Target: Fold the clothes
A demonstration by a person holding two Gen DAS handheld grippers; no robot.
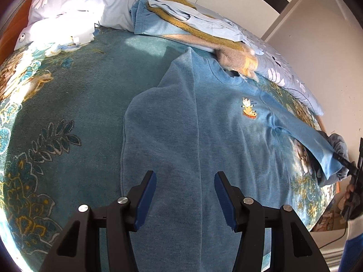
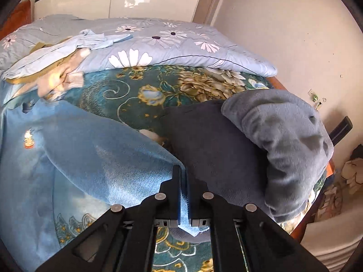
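Note:
A blue sweatshirt (image 1: 204, 122) with a small cartoon patch (image 1: 249, 108) lies front up on a teal floral bedspread (image 1: 68, 113). One sleeve is folded over its body. My left gripper (image 1: 185, 181) is open and empty, just above the sweatshirt's lower part. My right gripper (image 2: 183, 172) is shut on the cuff of the other sleeve (image 2: 127, 158) and holds it lifted off the bed. That gripper also shows in the left wrist view (image 1: 342, 161), at the sleeve's end.
A pile of clothes (image 1: 192, 27) lies at the head of the bed on a floral duvet (image 2: 170, 45). Folded dark and grey fleece garments (image 2: 283, 140) sit at the bed's right edge. A wall (image 2: 283, 34) stands close beyond.

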